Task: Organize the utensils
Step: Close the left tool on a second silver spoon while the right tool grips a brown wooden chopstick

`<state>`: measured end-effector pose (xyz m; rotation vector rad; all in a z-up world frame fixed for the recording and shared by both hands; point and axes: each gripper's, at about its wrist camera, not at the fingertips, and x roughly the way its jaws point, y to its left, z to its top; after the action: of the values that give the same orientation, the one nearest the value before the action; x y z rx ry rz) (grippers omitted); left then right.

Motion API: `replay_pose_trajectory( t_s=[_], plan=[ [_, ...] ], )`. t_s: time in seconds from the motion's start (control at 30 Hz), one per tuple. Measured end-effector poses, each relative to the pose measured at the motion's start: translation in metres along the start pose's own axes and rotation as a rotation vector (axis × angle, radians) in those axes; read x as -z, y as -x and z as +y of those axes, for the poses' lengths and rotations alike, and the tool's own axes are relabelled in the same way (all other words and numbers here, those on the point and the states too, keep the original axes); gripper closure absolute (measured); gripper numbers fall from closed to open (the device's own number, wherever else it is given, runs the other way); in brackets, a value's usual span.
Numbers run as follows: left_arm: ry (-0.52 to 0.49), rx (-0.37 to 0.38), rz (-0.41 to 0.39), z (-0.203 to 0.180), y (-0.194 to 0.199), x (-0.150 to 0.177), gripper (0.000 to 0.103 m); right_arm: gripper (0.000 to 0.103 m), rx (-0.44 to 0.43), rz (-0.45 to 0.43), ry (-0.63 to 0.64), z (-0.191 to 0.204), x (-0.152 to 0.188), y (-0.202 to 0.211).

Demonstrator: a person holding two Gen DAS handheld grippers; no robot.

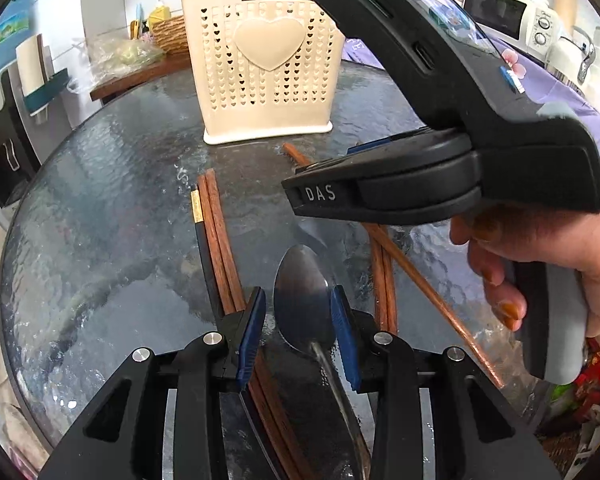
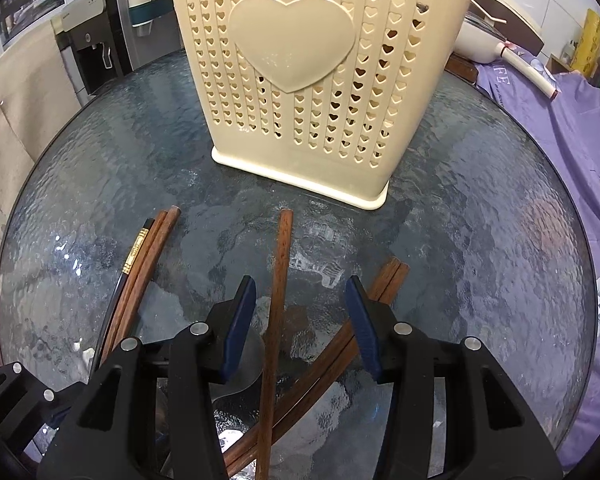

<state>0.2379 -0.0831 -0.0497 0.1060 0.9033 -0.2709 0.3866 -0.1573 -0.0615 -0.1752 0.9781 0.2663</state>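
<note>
Left wrist view: the left gripper (image 1: 298, 320) has its fingers around the spoon (image 1: 302, 304) on the glass surface (image 1: 120, 200), seemingly not yet pinching. The right gripper (image 2: 300, 320) stands open over one chopstick (image 2: 278, 280). Next: close, lift, carry to the basket (image 2: 300, 80).

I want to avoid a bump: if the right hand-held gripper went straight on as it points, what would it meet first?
Probably the single brown wooden chopstick lying between the open jaws of the right hand-held gripper, then the glass table; depth is unclear.
</note>
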Motion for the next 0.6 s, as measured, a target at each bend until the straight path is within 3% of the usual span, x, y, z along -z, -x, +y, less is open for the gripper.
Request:
replay_pose_trajectory(
  t_s=[0.3,0.6],
  plan=[
    [0.002,-0.015,-0.003,0.000,-0.002,-0.001,0.070,0.056,-0.014,0.011,-0.051,-0.009,-0.007,-0.005],
    [0.022,0.020,0.002,0.014,0.000,-0.002,0.070,0.059,-0.007,0.011,-0.058,-0.013,-0.005,-0.003]
  ],
)
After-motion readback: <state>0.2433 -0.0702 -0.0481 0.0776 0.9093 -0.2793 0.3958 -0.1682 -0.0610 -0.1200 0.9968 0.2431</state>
